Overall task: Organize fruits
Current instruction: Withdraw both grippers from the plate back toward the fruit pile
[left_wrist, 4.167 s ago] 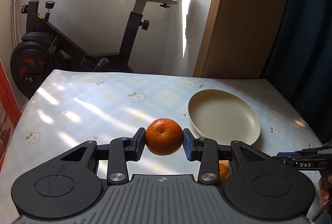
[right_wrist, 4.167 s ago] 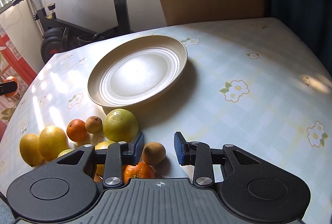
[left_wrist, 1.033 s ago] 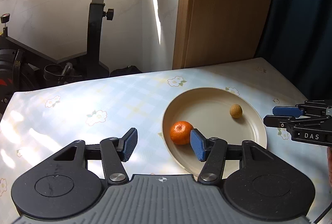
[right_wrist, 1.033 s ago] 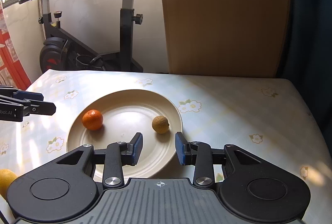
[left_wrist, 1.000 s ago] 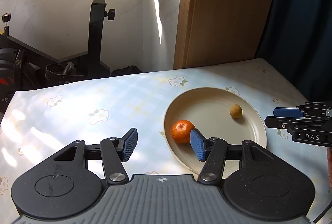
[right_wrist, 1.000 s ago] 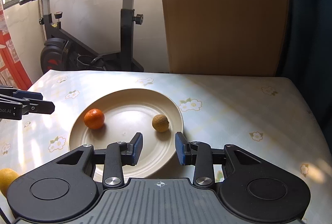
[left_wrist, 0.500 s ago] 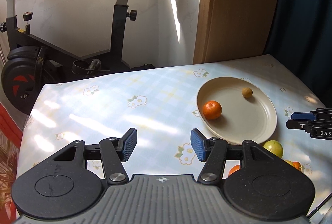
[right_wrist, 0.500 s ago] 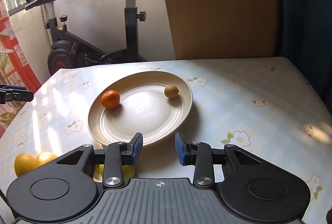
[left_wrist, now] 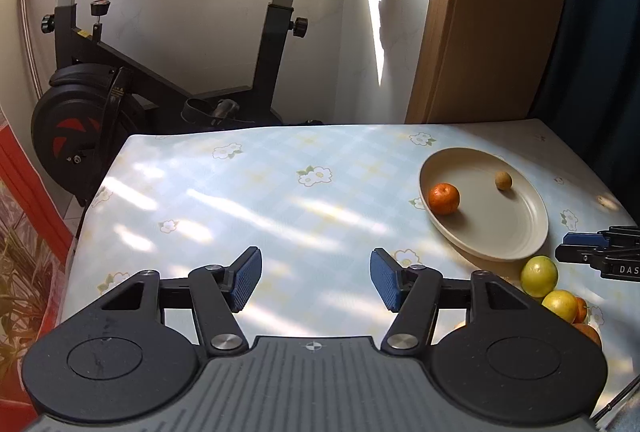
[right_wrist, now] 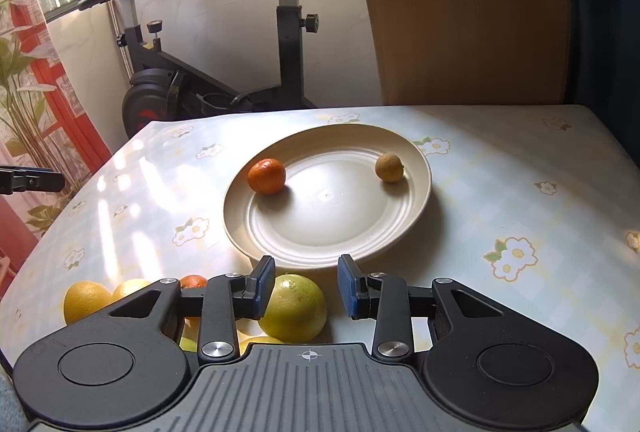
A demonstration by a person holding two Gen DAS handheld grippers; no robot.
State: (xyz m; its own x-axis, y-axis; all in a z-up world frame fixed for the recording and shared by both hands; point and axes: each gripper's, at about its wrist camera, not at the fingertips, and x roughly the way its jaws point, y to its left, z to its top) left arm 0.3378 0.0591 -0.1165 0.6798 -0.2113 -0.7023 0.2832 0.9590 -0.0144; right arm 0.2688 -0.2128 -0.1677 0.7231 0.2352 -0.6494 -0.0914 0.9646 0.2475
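tangerine [right_wrist: 267,176] on plate [right_wrist: 348,248], left tool [left_wrist: 316,278] opening

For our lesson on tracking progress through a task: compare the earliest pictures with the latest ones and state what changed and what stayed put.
The left claw let go of the orange tangerine, which now lies on the plate; its jaws are opening with nothing between them. The small brown fruit left the pile for the plate too. The right claw is empty. The plate and the remaining pile stayed put.
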